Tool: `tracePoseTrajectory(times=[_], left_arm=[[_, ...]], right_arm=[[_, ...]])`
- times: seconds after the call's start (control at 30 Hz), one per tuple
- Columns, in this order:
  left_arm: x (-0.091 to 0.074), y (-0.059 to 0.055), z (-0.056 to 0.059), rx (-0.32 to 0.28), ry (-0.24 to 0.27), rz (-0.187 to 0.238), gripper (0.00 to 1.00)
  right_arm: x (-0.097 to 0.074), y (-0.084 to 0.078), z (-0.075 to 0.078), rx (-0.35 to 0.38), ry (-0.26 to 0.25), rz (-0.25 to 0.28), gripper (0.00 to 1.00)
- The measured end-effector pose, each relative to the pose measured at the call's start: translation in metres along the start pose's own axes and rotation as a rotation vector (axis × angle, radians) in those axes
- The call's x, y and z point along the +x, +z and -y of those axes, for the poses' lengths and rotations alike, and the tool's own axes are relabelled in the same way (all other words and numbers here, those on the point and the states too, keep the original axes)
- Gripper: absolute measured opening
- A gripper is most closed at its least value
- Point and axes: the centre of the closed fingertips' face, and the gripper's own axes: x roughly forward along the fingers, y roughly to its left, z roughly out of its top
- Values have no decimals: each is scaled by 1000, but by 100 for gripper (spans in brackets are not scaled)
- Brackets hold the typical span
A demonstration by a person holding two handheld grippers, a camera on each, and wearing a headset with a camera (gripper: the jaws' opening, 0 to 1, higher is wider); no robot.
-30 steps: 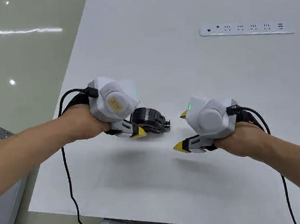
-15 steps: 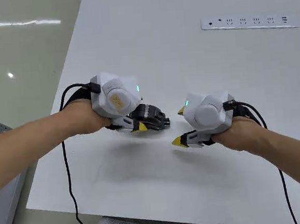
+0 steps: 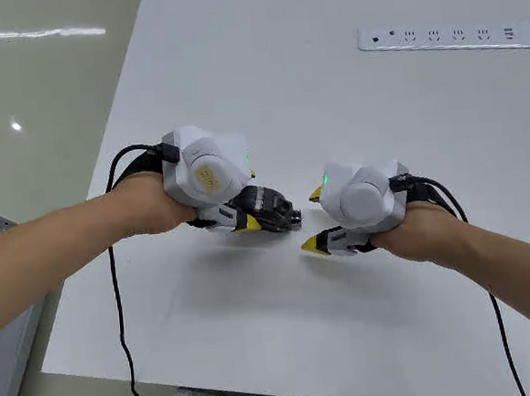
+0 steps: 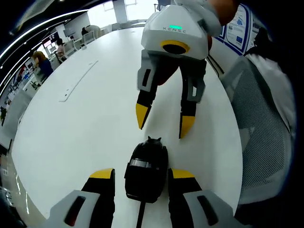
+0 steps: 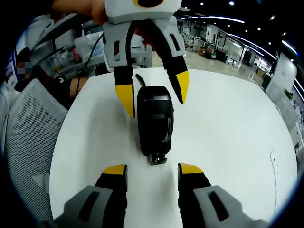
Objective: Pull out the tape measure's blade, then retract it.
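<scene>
A black tape measure (image 3: 269, 207) (image 4: 146, 168) (image 5: 154, 121) sits between the yellow-tipped jaws of my left gripper (image 3: 249, 200) (image 4: 142, 174), which is shut on its case. Its blade end (image 5: 157, 159) points at my right gripper (image 3: 313, 219) (image 5: 153, 169). That gripper is open, and its jaws stand on either side of the blade end, just short of it. The two grippers face each other low over the white table (image 3: 332, 110). I see no blade drawn out.
A white power strip (image 3: 443, 37) (image 4: 78, 80) lies far back on the table. The table's near edge (image 3: 262, 395) runs just below the hands. A grey mesh chair (image 4: 259, 142) (image 5: 28, 137) stands at that edge. A black cable (image 3: 119, 301) hangs from the left gripper.
My right gripper has edged left, closer to the tape measure's blade end. The left gripper still holds the case, almost still.
</scene>
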Motion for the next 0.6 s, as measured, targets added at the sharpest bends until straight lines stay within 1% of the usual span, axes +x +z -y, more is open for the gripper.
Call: tracePoseTrajectory(times=[0.1,0.33,0.37,0.43,0.6], left_arm=[[1,1,0,4,-5,1,40],[4,1,1,25,-19,-1,38],[5,-1,1,47,-18,-11,38],[6,-2,2,67,-21,-19,37],[9,-2,3,84,-33,-18,37]], right_arm=[[3,1,2,-3,-1,4,42],[9,1,2,-28,14,3,39],[10,0,2,-32,16,3,38],[10,0,2,-35,20,2,37],[13,-1,2,-44,28,0,34]])
